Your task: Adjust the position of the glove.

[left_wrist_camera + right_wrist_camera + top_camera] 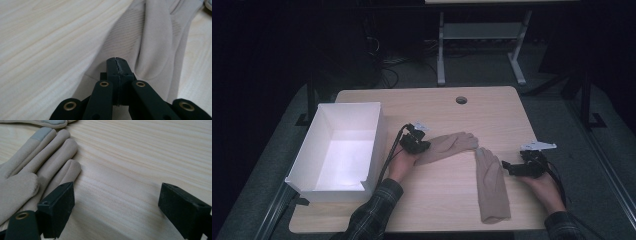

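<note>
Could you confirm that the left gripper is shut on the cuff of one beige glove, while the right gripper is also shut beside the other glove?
Not quite: the right gripper is open, not shut. The right gripper view shows its jaws standing wide apart over bare table, beside the fingers of the other glove. The rest holds: the left gripper is shut on the first glove's cuff.

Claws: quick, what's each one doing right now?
Left claw: closed, pinching the cuff of the glove nearer the white box.
Right claw: open, holding nothing, beside the fingers of the other glove.
</note>
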Available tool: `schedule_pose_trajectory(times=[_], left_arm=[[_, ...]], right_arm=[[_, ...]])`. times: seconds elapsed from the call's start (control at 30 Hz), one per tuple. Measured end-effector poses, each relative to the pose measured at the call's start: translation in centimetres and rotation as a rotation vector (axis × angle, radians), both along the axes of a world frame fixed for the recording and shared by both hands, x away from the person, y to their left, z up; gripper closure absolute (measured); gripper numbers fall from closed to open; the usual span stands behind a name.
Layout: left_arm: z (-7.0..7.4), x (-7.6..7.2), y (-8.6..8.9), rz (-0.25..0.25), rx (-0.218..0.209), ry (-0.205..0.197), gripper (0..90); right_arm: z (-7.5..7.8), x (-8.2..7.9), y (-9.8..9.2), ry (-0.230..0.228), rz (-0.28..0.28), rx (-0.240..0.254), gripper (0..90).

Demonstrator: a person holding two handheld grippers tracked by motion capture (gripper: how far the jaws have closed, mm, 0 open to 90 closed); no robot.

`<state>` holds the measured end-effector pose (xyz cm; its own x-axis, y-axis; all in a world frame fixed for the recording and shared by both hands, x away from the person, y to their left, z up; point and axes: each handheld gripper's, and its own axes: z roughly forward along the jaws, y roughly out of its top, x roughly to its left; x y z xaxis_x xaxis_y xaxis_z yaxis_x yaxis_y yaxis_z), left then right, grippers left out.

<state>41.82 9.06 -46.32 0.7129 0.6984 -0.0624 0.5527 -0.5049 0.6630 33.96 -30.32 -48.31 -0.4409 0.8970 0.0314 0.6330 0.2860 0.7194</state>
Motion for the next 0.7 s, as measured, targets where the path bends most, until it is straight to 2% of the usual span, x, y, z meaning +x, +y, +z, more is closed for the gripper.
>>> schedule_pose_trajectory(times=[0.3,0.5,0.7], left_arm=[[0.3,-1.7,0.1,-0.029,0.004,0.048,89.6],[0.4,-3.3,0.2,-0.068,0.005,0.073,89.5],[0.4,-4.9,0.4,-0.116,-0.018,0.109,89.5]], right_arm=[[0.0,0.0,0.0,0.001,0.002,0.001,13.1],[0.0,0.0,0.0,0.001,0.004,0.001,13.1],[0.0,0.0,0.0,0.000,0.010,0.000,13.1]])
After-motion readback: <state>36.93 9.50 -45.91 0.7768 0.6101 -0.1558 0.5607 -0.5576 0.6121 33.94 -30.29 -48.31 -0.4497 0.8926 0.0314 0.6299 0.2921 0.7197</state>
